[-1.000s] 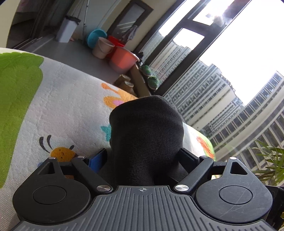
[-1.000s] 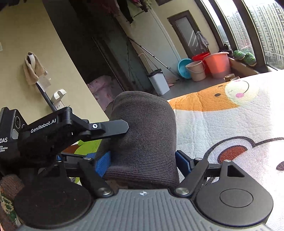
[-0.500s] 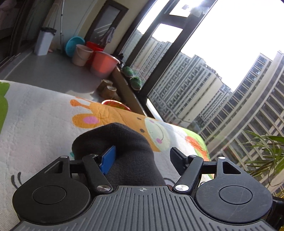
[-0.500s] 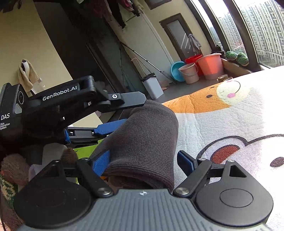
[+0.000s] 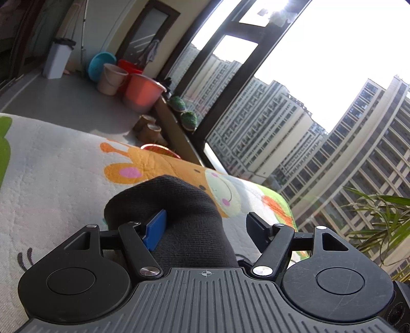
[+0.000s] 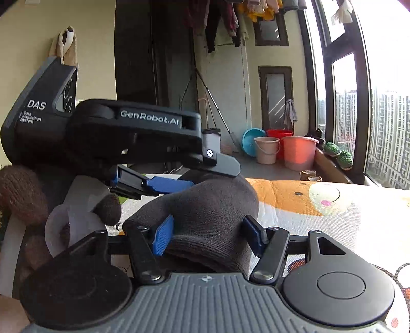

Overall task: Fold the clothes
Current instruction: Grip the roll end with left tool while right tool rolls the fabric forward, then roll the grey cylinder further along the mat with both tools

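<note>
A dark grey knitted garment (image 5: 176, 220) lies bunched on the cartoon-printed quilt (image 5: 51, 164). My left gripper (image 5: 207, 228) is open; the cloth leans on its left blue pad (image 5: 155, 230) and its right finger stands clear. In the right wrist view the same garment (image 6: 210, 220) fills the space between the fingers of my right gripper (image 6: 205, 233), which is spread wide around it. The left gripper's body (image 6: 123, 133) hovers just above and left of the cloth there.
Buckets and basins (image 5: 133, 84) stand on the balcony floor beyond the quilt's far edge, with a white bin (image 5: 57, 60). Large windows (image 5: 307, 102) are on the right. A gloved hand (image 6: 23, 194) holds the left gripper. Clothes hang overhead (image 6: 230, 15).
Both grippers have let go: they held the garment raised a second ago, lowered it to the quilt and spread their fingers. The cloth has slumped down.
</note>
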`<state>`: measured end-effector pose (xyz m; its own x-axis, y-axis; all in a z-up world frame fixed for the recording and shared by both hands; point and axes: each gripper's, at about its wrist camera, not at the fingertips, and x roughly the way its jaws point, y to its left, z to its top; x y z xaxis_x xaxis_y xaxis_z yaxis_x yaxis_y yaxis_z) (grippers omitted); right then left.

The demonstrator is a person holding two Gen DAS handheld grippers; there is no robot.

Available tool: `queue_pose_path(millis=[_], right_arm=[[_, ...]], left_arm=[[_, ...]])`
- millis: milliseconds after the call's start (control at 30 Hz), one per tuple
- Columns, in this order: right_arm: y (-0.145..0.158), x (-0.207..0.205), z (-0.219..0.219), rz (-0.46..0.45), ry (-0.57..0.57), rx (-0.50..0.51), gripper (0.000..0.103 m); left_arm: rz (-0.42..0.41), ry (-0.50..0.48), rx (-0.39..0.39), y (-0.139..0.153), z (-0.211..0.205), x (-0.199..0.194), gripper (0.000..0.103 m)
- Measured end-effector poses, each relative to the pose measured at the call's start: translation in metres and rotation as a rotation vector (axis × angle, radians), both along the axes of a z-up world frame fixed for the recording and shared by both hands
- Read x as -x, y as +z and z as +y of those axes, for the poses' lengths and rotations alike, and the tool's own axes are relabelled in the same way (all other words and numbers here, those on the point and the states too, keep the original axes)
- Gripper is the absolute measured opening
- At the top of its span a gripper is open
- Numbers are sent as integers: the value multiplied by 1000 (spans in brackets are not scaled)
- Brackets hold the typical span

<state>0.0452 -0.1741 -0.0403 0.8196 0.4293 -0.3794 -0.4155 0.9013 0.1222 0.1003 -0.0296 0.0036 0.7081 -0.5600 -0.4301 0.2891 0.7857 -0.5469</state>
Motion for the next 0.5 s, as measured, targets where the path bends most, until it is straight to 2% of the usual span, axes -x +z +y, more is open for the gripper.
queue_pose_path(millis=[200, 433, 500], right_arm=[[-6, -14, -15, 111, 2, -90, 77], [-8, -14, -18, 120, 7, -107, 82], [-9, -13, -18, 116, 2, -105, 83]], left_arm=[[29, 18, 88, 6, 12, 3, 74], [-24, -3, 147, 21, 13, 9, 75], [-23, 16, 156, 18, 10, 5, 80]])
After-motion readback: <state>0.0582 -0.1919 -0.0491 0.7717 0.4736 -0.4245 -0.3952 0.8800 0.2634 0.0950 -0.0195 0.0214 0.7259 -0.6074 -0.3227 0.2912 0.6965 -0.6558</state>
